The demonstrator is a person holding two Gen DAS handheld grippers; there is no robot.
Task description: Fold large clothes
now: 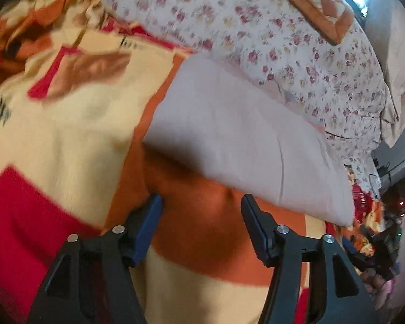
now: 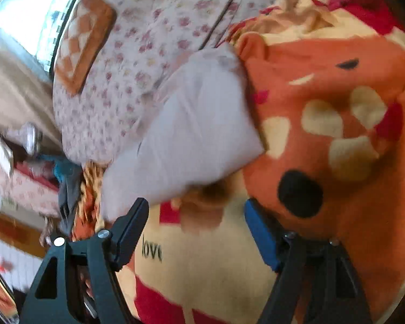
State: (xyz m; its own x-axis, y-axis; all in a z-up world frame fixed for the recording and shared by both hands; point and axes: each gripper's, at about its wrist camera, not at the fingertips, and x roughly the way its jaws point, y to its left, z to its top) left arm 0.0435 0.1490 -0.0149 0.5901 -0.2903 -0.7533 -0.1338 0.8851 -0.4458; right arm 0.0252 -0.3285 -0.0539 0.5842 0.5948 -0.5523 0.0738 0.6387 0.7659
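A pale grey-white folded garment (image 1: 237,135) lies on an orange, cream and red blanket (image 1: 67,124), its far edge against a floral quilt. My left gripper (image 1: 201,202) is open and empty, just short of the garment's near edge, over the orange band. In the right wrist view the same garment (image 2: 191,135) lies ahead and left. My right gripper (image 2: 195,208) is open and empty, its jaws wide apart just short of the garment's near corner, above the blanket (image 2: 337,216).
A floral quilt (image 1: 270,35) is piled behind the garment, also in the right wrist view (image 2: 127,62), with an orange checked pillow (image 2: 83,37) on it. A window (image 2: 35,19) is beyond. Clutter (image 1: 372,232) lies past the bed's edge.
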